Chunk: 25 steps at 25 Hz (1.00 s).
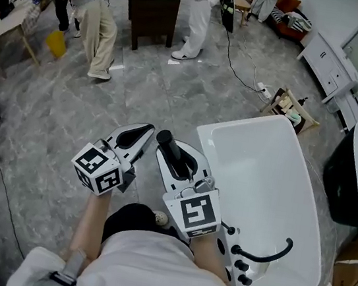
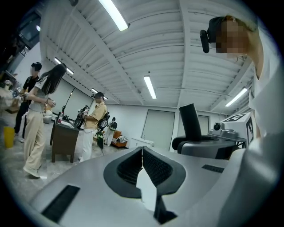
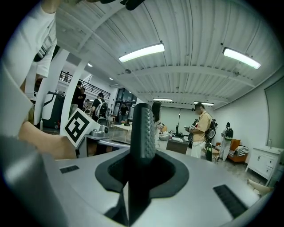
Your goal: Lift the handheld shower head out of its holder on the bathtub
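My right gripper (image 1: 177,161) is shut on the black handheld shower head (image 1: 170,146). The shower head's ribbed stem (image 3: 144,128) stands up out of the jaws in the right gripper view, held over the floor just left of the white bathtub (image 1: 273,180). The same black stem (image 2: 191,122) shows at the right of the left gripper view. My left gripper (image 1: 142,133) hangs beside the right one, its jaws (image 2: 142,153) shut with nothing between them. Black tap fittings (image 1: 242,275) and a curved black spout or hose (image 1: 269,254) sit on the tub's near end.
Several people stand around a dark cabinet (image 1: 153,5) at the far side of the grey tiled floor. A wooden rack (image 1: 289,109) stands beyond the tub's far end, with a power strip and cable (image 1: 262,88) on the floor. White cupboards (image 1: 330,65) line the right wall.
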{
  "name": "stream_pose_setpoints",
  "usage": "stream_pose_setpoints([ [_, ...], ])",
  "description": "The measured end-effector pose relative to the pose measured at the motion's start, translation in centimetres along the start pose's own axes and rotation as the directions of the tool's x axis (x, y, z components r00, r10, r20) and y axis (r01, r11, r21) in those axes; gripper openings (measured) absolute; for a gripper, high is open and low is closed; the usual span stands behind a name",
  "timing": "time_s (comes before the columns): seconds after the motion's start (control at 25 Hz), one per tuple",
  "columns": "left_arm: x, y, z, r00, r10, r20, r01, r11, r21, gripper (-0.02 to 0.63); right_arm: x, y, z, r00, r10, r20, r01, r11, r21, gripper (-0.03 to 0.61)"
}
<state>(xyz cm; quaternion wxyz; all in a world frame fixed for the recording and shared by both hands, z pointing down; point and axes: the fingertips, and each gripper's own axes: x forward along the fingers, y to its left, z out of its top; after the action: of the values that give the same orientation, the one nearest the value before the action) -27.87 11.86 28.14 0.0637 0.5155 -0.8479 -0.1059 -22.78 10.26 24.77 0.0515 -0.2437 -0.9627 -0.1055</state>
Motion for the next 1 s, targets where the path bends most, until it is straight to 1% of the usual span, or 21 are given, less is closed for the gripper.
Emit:
stream_pose_setpoints([
  [0.24, 0.0, 0.1, 0.0, 1.0, -0.006, 0.007, 0.006, 1.0, -0.005, 0.012, -0.2, -0.1, 0.0, 1.0, 0.007, 0.007, -0.008, 0.999, 0.039, 0.104],
  [0.52, 0.7, -0.7, -0.4, 0.999, -0.041, -0.005, 0.041, 0.999, -0.005, 0.012, -0.5, -0.1, -0.1, 1.0, -0.01, 0.01, 0.01, 0.999, 0.041, 0.104],
  [1.0, 1.0, -0.8, -0.5, 0.998, -0.063, -0.027, 0.063, 0.998, 0.006, 0.012, -0.4, 0.1, -0.1, 1.0, -0.016, 0.016, 0.015, 0.999, 0.047, 0.104],
])
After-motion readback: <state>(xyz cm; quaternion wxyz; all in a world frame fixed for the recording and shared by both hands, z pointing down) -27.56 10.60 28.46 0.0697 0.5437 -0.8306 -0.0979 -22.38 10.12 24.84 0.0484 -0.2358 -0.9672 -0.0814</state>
